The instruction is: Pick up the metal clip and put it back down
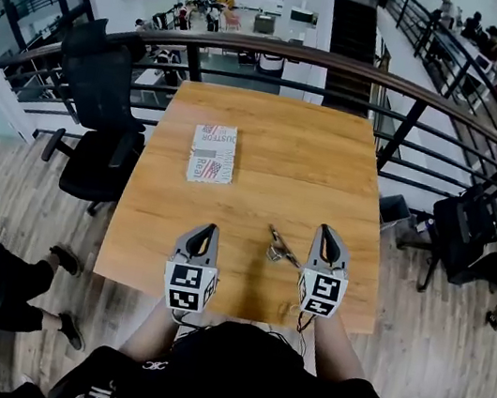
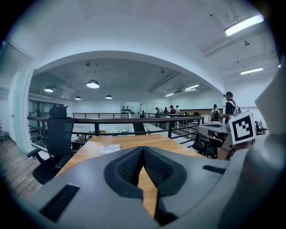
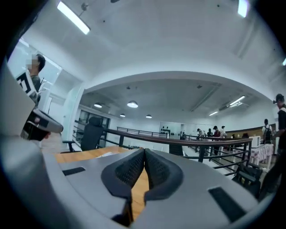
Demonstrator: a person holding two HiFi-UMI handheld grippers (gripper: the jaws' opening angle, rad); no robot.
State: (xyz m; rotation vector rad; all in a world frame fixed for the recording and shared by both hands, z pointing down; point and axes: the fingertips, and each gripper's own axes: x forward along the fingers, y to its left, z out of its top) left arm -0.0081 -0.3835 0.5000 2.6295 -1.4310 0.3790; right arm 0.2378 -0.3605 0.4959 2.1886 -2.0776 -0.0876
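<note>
Lying on light wooden table point(image 1: 267, 149), small silver metal clip point(image 1: 280, 245) sits just beside right hand-held gripper point(image 1: 326, 231). It and left hand-held gripper point(image 1: 209, 230) are both closed, empty. To pick: open right jaws wide, descend straight, pinch mid-body.

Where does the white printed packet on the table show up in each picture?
Head view: white printed packet, left of the table's middle.
Left gripper view: packet just left of centre, low.
Right gripper view: packet, faint pale sliver, lower left.
Shared landmark: the black office chair left of it.
</note>
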